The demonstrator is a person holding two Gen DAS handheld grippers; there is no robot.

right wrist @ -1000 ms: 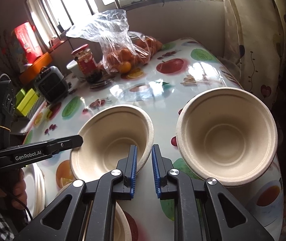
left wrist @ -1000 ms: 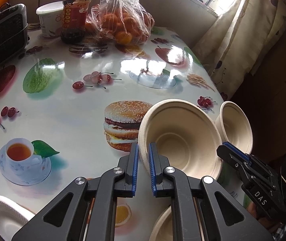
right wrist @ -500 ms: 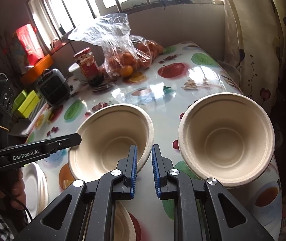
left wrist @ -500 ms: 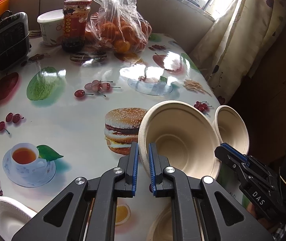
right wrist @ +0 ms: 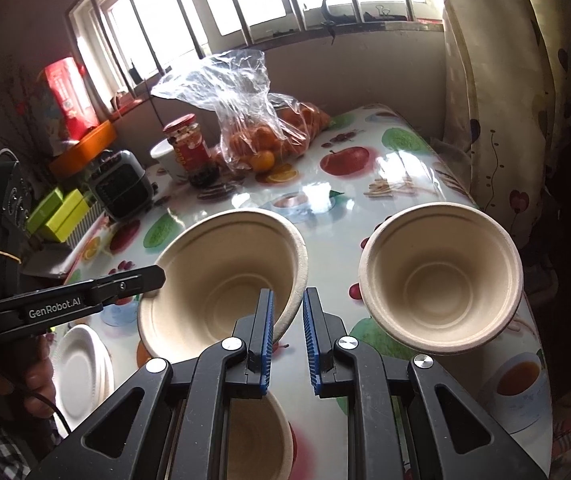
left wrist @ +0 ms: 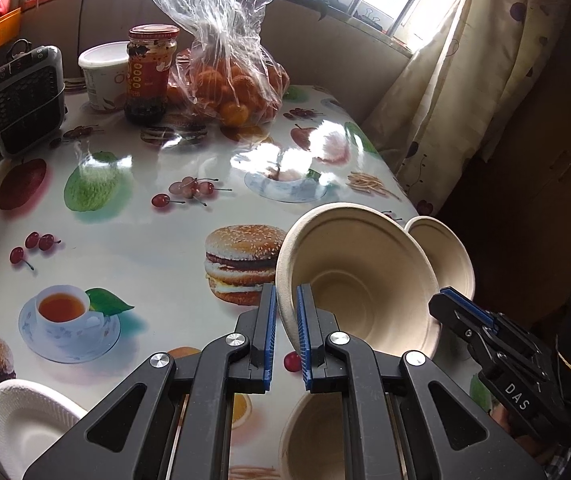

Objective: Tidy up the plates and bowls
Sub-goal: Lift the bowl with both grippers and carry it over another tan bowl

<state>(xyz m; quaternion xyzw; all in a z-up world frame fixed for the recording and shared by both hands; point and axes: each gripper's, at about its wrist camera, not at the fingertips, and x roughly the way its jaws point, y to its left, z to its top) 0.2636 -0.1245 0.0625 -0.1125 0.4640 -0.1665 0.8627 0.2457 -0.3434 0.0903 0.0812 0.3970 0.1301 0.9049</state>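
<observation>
The left claw and right claw are each pinched narrow on opposite rims of 1 moulded-pulp bowl, held between them. It looks light and crushable (the rolled rim seems the best hold). A 2nd bowl is right of the right claw.

Daylight comes in through the barred window behind the bench, and its panes are overexposed to almost pure white. The glossy tablecloth reflects this light as strong white glare patches in the far part of the bench. The near side is dimmer, and the right side of both views, past the curtain, falls into deep shadow. Both fisheye views bend straight lines strongly and have black corners. The focus is sharp, with no motion blur.
</observation>
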